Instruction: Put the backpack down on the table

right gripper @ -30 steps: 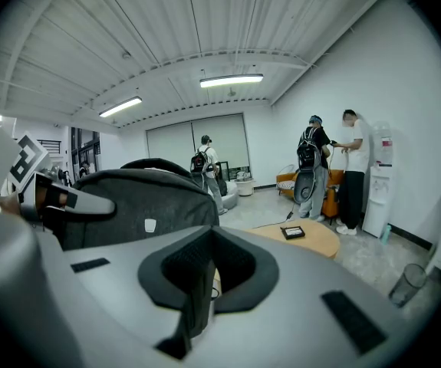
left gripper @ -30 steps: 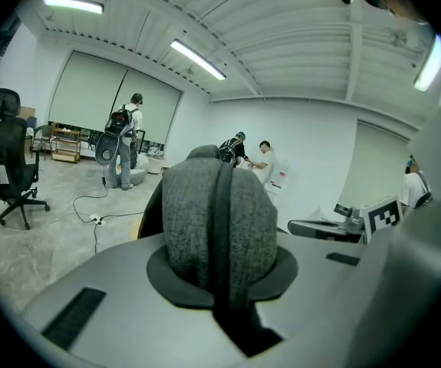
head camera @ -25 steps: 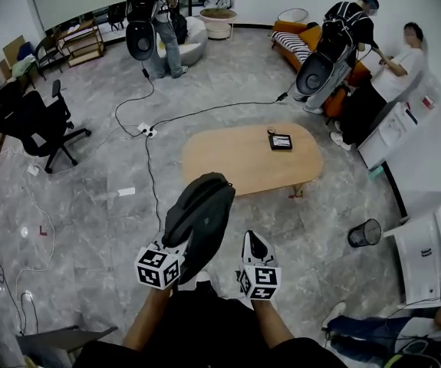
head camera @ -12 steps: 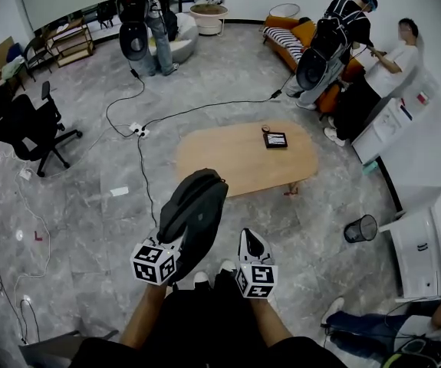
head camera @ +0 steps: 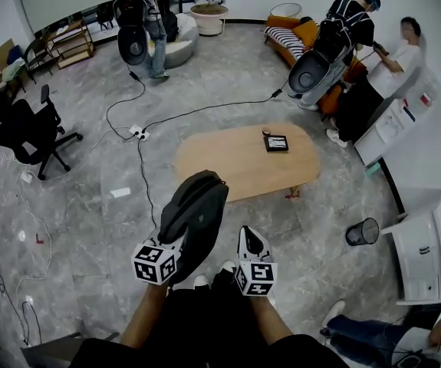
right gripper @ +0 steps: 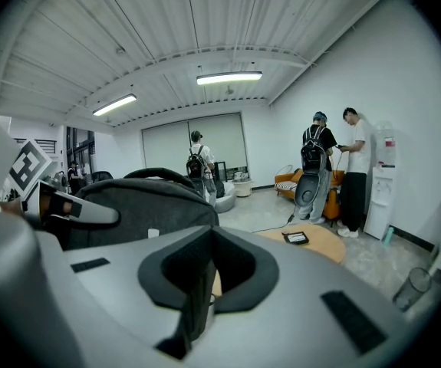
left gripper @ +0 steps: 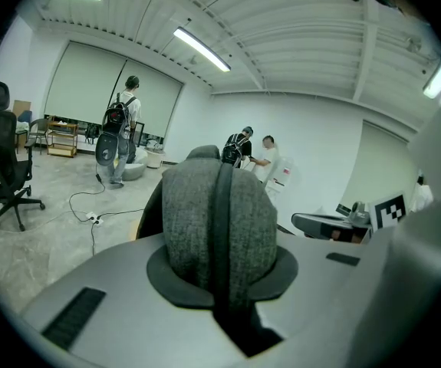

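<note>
Grey backpack (head camera: 196, 215) aloft, short of table (head camera: 232, 159)

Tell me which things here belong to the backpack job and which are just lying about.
Job: backpack, held by left gripper; table.
Lying about: flat dark item on the table, bin, office chair, power strip, sofa.

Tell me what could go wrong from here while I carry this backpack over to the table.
The left gripper holds the backpack by a narrow pinch of fabric and strap, so it may slip or swing. A cable trails over the floor beside the way to the table, a possible trip. A flat dark item lies on the table, so set the backpack down clear of it.
</note>
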A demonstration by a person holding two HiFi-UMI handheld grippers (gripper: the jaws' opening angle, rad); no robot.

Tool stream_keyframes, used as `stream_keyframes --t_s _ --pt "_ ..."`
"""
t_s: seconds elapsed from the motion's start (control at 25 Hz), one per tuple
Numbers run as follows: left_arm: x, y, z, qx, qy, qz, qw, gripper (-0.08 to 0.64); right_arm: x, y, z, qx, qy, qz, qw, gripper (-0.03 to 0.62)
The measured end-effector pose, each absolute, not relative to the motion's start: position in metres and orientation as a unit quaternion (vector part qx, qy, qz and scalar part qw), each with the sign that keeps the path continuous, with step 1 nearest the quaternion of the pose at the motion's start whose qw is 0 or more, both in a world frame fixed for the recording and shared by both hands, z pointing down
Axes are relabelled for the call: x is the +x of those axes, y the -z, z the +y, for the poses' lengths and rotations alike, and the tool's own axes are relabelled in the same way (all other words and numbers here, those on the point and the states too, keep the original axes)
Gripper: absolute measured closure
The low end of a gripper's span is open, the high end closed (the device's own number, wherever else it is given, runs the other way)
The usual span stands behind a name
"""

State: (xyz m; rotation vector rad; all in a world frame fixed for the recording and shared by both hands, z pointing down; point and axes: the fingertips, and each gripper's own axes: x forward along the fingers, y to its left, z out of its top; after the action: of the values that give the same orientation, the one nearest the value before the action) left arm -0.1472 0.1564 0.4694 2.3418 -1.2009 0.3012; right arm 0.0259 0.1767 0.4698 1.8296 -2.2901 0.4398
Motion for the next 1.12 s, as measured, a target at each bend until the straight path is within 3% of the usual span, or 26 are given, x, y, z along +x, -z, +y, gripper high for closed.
stream_keyframes --t_s 1.12 --pt "-0.065 -0.471 0.08 0.846 -0.13 -0.456 0.245 0.5 0.105 -0.478 0.087 0.59 -0.174 -0.784 0.08 0.581"
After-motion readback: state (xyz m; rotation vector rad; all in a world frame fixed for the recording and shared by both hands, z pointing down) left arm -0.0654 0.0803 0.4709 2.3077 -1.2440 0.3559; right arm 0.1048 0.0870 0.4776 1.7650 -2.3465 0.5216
